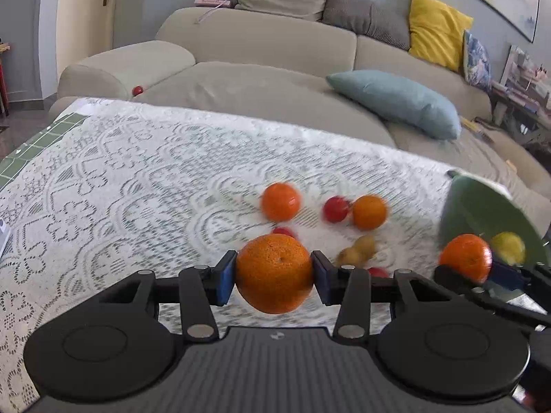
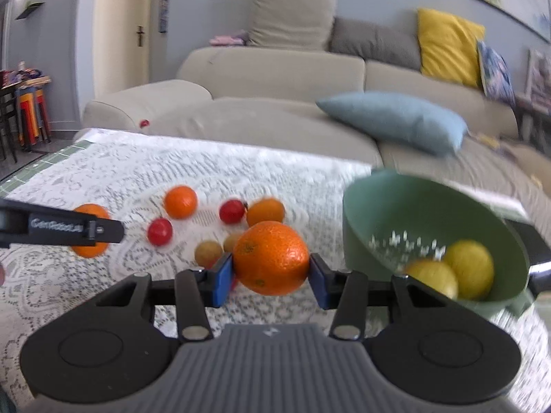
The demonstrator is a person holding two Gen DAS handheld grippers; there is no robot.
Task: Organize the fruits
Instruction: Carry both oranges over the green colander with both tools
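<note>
My left gripper (image 1: 274, 277) is shut on a large orange (image 1: 274, 268), held clear above the lace tablecloth (image 1: 137, 179). In the right wrist view my right gripper (image 2: 271, 272) is shut on another orange (image 2: 272, 256), its blue pads pressing both sides. That same orange (image 1: 465, 257) shows at the right edge of the left wrist view, in front of the tilted green bowl (image 1: 482, 203). The bowl (image 2: 378, 189) holds two lemons (image 2: 468, 268). Two smaller oranges (image 2: 180, 202), red round fruits (image 2: 159, 231) and small brown fruits (image 2: 208, 253) lie loose on the cloth.
A beige sofa (image 1: 261, 44) with a blue cushion (image 1: 396, 103) and a yellow cushion (image 1: 437, 31) stands right behind the table. A small red fruit (image 1: 137, 90) lies on the sofa seat. A green mat (image 1: 38, 141) shows at the table's far left corner.
</note>
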